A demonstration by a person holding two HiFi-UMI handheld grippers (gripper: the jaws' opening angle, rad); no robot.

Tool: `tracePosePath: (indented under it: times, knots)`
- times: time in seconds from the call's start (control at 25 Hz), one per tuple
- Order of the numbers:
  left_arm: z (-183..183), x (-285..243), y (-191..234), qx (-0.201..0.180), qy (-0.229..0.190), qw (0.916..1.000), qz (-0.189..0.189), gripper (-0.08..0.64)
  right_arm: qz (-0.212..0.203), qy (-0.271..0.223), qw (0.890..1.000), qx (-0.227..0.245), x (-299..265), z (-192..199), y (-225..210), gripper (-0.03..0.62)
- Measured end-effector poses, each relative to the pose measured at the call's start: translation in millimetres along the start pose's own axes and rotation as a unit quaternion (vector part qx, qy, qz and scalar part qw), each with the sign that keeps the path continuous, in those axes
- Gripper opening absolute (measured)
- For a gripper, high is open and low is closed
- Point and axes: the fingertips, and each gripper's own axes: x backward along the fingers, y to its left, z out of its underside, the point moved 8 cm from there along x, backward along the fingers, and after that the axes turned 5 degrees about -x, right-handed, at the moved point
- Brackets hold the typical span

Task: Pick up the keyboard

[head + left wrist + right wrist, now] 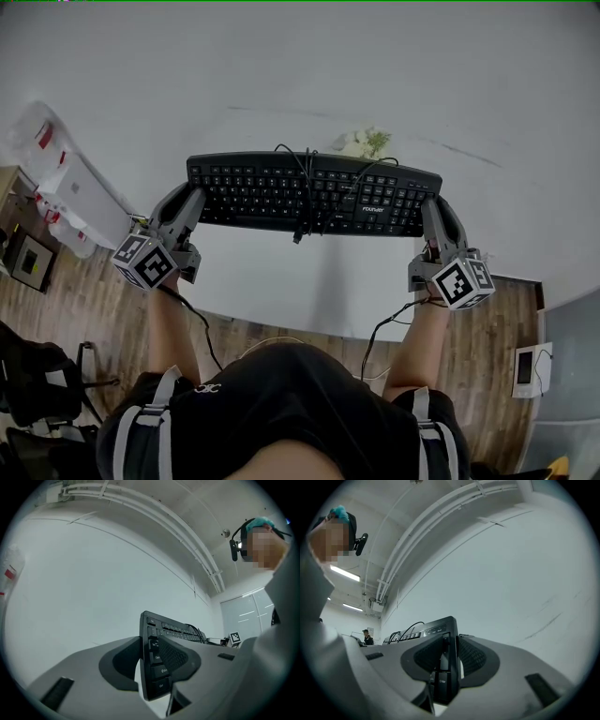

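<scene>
A black keyboard (253, 187) hangs lengthwise over the white table (281, 84), held at both ends. Its black cable (307, 192) lies bundled across the keys in the middle. My left gripper (192, 202) is shut on the keyboard's left end. In the left gripper view the pads (176, 658) clamp that end of the keyboard (157, 677) from both sides. My right gripper (433, 208) is shut on the right end. In the right gripper view the keyboard's edge (443, 634) stands between the two pads (476, 658).
A small pale plant-like thing (364, 141) lies on the table just behind the keyboard. White bags and boxes (56, 178) sit at the table's left. The table's front edge (309, 323) runs above wood floor, with a black chair (37, 384) at lower left.
</scene>
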Motion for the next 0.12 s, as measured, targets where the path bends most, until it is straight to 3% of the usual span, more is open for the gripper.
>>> tracePosePath:
  times: [0.12]
  knots:
    - [0.3, -0.8, 3.3, 0.001, 0.001, 1.0000, 0.003, 0.135, 0.002, 0.001, 1.000, -0.003, -1.2, 2.2, -0.6, 0.110]
